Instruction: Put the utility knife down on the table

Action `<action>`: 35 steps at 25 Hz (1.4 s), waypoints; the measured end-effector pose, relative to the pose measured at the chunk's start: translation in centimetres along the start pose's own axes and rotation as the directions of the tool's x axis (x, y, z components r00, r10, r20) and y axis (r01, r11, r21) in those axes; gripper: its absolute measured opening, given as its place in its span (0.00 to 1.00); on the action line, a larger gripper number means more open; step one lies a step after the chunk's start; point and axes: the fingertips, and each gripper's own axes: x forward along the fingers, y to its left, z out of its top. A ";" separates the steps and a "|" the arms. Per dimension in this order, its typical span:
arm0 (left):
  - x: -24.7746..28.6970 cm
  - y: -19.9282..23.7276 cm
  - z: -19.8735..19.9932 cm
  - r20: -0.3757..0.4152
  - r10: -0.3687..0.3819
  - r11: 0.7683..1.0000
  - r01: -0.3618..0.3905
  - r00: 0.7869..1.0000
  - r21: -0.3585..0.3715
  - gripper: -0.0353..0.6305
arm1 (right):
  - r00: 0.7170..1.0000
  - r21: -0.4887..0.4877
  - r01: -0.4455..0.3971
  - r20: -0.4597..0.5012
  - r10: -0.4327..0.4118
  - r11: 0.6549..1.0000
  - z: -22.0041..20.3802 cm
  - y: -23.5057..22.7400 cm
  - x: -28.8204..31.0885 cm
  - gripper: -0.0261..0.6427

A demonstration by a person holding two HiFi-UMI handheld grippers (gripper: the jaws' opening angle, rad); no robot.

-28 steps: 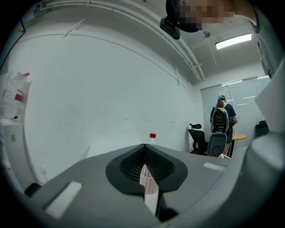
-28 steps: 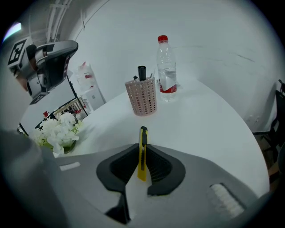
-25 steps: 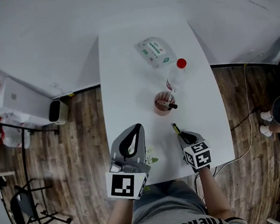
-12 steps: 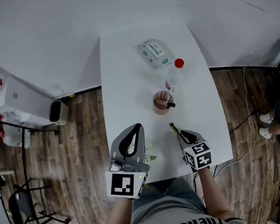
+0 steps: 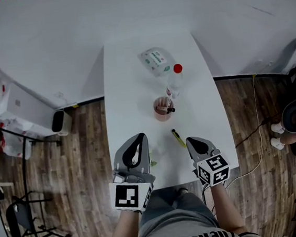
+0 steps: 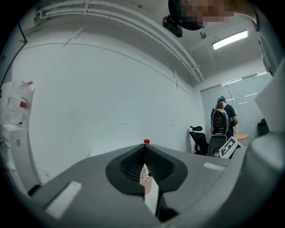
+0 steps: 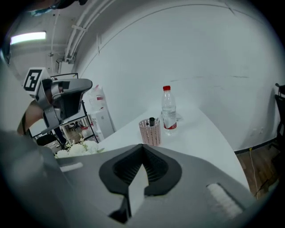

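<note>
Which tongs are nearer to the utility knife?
Right. The right tongs are close beside the utility knife, on its right; the left tongs are farther, to its left.

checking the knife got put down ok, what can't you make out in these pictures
Utility knife: too small in the head view to tell if its blade is out; the right gripper covers it with its own body in the right gripper view.
Pen cup contents: too small in any view to name.
Wipes pack print: too small, head view.
Flowers: mostly behind the left gripper in the head view.
</note>
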 end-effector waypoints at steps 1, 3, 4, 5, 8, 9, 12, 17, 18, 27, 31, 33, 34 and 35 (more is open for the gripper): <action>-0.2 -0.4 0.0 0.001 -0.002 1.000 0.002 1.000 0.001 0.08 | 1.000 -0.001 -0.001 0.012 0.001 1.000 0.4 0.1 -0.5 0.04; -0.5 -1.1 0.1 0.002 -0.006 1.000 0.006 1.000 0.003 0.08 | 1.000 -0.001 -0.005 0.029 0.005 1.000 1.0 0.2 -1.3 0.04; -0.6 -1.5 0.2 0.003 -0.008 1.000 0.008 1.000 0.005 0.08 | 0.999 -0.001 -0.008 0.037 0.008 1.000 1.2 0.2 -1.7 0.04; -0.8 -1.8 0.2 0.005 -0.008 1.000 0.008 1.000 0.007 0.08 | 0.999 -0.002 -0.010 0.045 0.010 1.000 1.4 0.3 -2.0 0.04; -1.2 -2.7 0.6 0.020 -0.006 1.000 0.006 1.000 0.009 0.08 | 0.998 -0.010 -0.008 0.067 0.009 1.000 2.0 0.3 -3.3 0.04; -1.4 -2.9 0.7 0.020 -0.003 1.000 0.003 1.000 0.010 0.08 | 0.997 -0.012 -0.008 0.076 0.008 1.000 2.2 0.3 -3.6 0.04; -1.9 -3.3 0.8 0.017 0.008 1.000 -0.008 1.000 0.018 0.08 | 0.995 -0.027 -0.007 0.104 0.009 1.000 2.9 0.4 -4.7 0.04; -2.9 -4.2 1.0 0.024 0.021 0.999 -0.021 1.000 0.025 0.08 | 0.989 -0.062 -0.002 0.150 0.012 0.998 4.3 0.8 -6.6 0.04; -3.0 -4.4 1.0 0.026 0.021 0.999 -0.022 0.999 0.028 0.08 | 0.987 -0.069 -0.002 0.158 0.013 0.998 4.6 0.8 -7.0 0.04; -4.3 -6.3 1.7 0.046 0.032 0.999 -0.034 0.998 0.040 0.08 | 0.972 -0.106 0.004 0.236 0.021 0.994 6.7 1.4 -10.0 0.04; -4.9 -6.9 2.0 0.052 0.039 0.998 -0.041 0.998 0.048 0.08 | 0.964 -0.109 0.001 0.263 0.028 0.994 7.3 1.5 -11.1 0.04; -5.2 -7.2 2.2 0.059 0.041 0.998 -0.044 0.997 0.051 0.08 | 0.961 -0.113 -0.004 0.273 0.035 0.994 7.5 1.7 -11.7 0.04; -5.3 -7.3 2.3 0.062 0.043 0.998 -0.046 0.997 0.051 0.08 | 0.960 -0.114 -0.005 0.278 0.037 0.993 7.6 1.8 -11.9 0.04; -5.4 -7.4 2.3 0.063 0.044 0.998 -0.047 0.997 0.052 0.08 | 0.958 -0.116 -0.007 0.284 0.039 0.993 7.7 1.8 -12.2 0.04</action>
